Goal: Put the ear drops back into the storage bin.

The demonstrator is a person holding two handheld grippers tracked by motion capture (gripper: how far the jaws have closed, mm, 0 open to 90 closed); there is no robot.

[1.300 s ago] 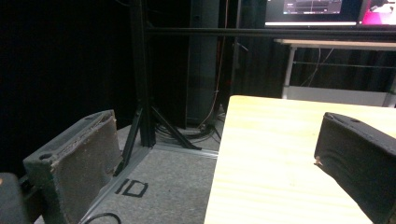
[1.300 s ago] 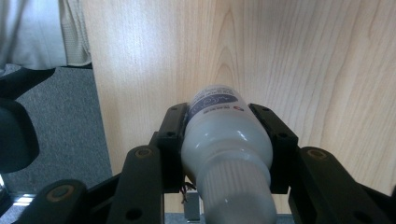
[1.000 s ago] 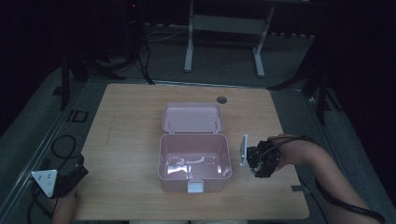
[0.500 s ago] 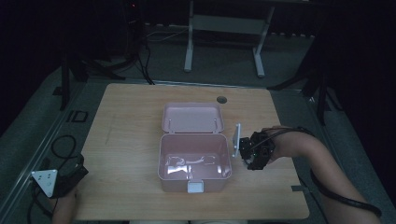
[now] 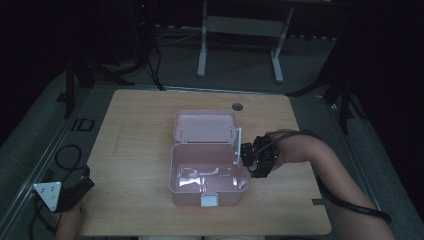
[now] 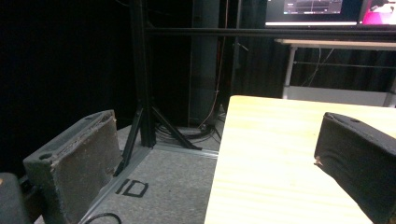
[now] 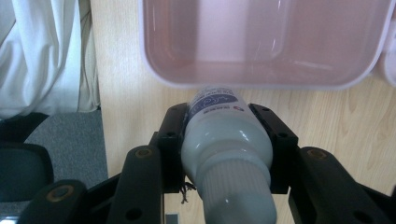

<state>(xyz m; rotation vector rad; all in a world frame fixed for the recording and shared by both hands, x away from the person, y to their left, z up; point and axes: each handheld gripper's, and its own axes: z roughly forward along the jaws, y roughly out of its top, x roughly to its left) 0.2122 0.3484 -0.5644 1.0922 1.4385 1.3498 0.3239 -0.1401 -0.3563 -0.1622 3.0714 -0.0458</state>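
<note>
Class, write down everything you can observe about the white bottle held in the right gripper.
The white bottle looks like smooth, glossy plastic, with a rounded body, a ribbed white cap nearest the camera and a printed label, too small to read, near its far end. The right gripper is shut on its body, one black jaw pressing each side. It lies along the jaws, its far end pointing at the rim of the open pink box. From the high view it stands beside the box's right wall.

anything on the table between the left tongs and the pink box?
Nothing: in the high view only bare wooden table separates the left tongs from the open pink box. The right tongs hold a white bottle.
</note>
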